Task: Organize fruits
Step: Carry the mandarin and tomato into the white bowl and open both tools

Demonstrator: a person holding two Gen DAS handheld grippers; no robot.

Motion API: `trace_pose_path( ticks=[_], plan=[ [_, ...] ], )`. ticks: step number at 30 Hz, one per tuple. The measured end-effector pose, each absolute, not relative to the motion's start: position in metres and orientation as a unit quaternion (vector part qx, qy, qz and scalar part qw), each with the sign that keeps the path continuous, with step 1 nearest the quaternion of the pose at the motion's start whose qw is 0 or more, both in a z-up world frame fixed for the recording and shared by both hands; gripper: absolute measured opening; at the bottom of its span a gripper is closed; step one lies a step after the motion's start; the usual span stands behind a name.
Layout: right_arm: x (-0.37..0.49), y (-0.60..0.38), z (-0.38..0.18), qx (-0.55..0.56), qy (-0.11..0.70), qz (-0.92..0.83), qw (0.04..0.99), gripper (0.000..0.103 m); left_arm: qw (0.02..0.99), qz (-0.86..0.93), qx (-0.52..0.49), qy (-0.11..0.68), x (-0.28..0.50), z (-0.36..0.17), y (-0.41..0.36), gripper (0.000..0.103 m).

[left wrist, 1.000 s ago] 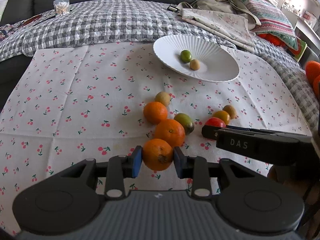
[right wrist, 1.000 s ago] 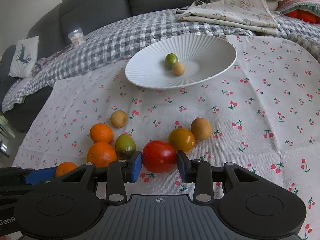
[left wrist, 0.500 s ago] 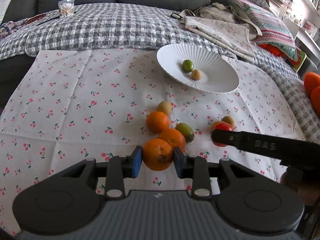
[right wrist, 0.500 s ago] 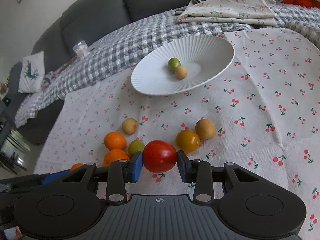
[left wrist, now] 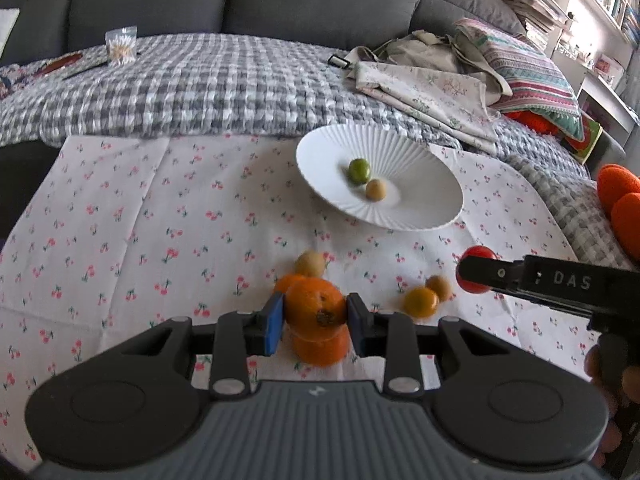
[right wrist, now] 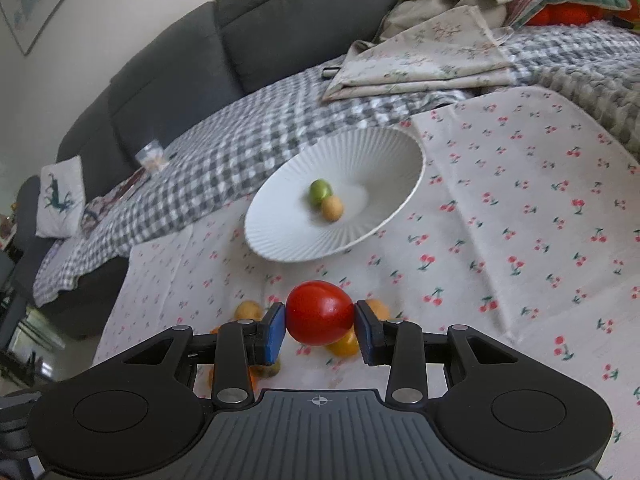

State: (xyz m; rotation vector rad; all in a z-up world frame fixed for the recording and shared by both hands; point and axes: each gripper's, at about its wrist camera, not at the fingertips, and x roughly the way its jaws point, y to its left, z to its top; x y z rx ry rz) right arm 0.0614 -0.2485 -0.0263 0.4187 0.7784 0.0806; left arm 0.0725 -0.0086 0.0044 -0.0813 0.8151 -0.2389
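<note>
Orange [left wrist: 315, 309] clamped in left gripper [left wrist: 316, 316]; red tomato [right wrist: 320, 312] clamped in right gripper [right wrist: 320, 322]; both above cherry-print cloth [left wrist: 140, 220], near white plate [left wrist: 420, 172].

The right gripper [right wrist: 320, 326] has its jaws closed on a red tomato [right wrist: 320, 312], held above the cherry-print cloth [right wrist: 520, 208]. Beyond it sits a white ribbed plate [right wrist: 360, 160] holding a green fruit [right wrist: 320, 192] touching a tan fruit [right wrist: 333, 208]. Below the tomato, a yellow fruit [right wrist: 344, 345] lies on the cloth, partly hidden.
</note>
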Motion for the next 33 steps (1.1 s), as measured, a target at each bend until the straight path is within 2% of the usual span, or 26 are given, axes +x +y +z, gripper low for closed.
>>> trace_pose_path(
  ticks=[6, 16, 33],
  plan=[
    [0.066, -0.257, -0.022, 0.21, 0.368, 0.031, 0.905, 0.036, 0.912, -0.119, -0.029, 0.392, 0.088, 0.004, -0.017, 0.031],
    [0.088, -0.272, -0.011, 0.19, 0.351, 0.011, 0.917, 0.036, 0.931, -0.128, -0.009, 0.341, 0.124, 0.012, -0.045, 0.031],
    [0.13, -0.268, -0.024, 0.139, 0.349, 0.0, 0.927, 0.036, 0.936, -0.149, 0.021, 0.318, 0.175, -0.01, -0.074, 0.032]
  ],
)
